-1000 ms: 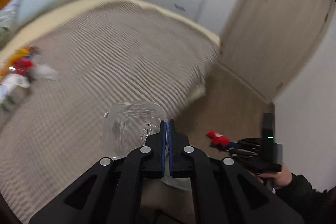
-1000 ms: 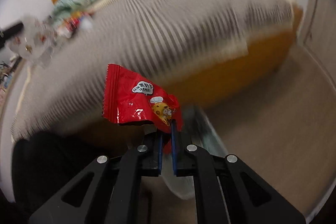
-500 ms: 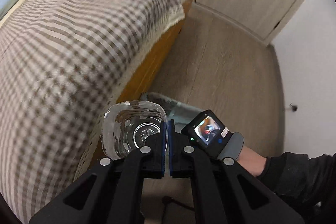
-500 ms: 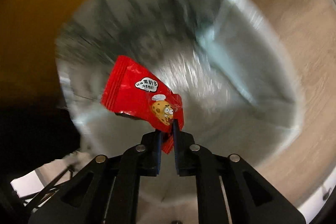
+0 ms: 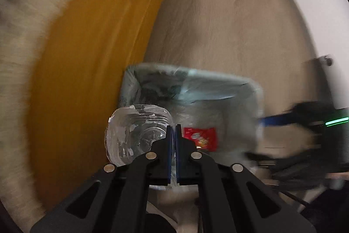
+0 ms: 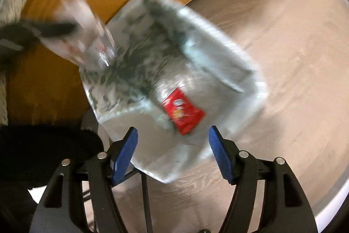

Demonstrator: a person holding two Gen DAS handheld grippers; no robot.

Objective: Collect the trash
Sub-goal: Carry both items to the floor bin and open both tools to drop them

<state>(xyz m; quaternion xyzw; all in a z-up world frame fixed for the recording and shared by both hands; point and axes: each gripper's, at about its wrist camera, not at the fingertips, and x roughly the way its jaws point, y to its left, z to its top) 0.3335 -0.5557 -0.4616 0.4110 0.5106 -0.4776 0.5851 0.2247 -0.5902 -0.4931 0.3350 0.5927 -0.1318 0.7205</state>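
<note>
Orange bed frame [image 5: 93, 54] beside lined bin [image 5: 218, 80]

My left gripper [image 5: 173, 134] clamped on clear plastic cup [image 5: 135, 134], lined bin [image 5: 218, 84] beyond, red wrapper [image 5: 201, 138] inside, my right gripper [image 5: 290, 137] blurred at right

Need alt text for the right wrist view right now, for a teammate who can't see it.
The right gripper hangs open over a bag-lined trash bin; its jaws have just been opening, nothing between them, and the red snack wrapper is inside the bin. At upper left the left gripper holds a clear plastic bottle above the bin's edge.
</note>
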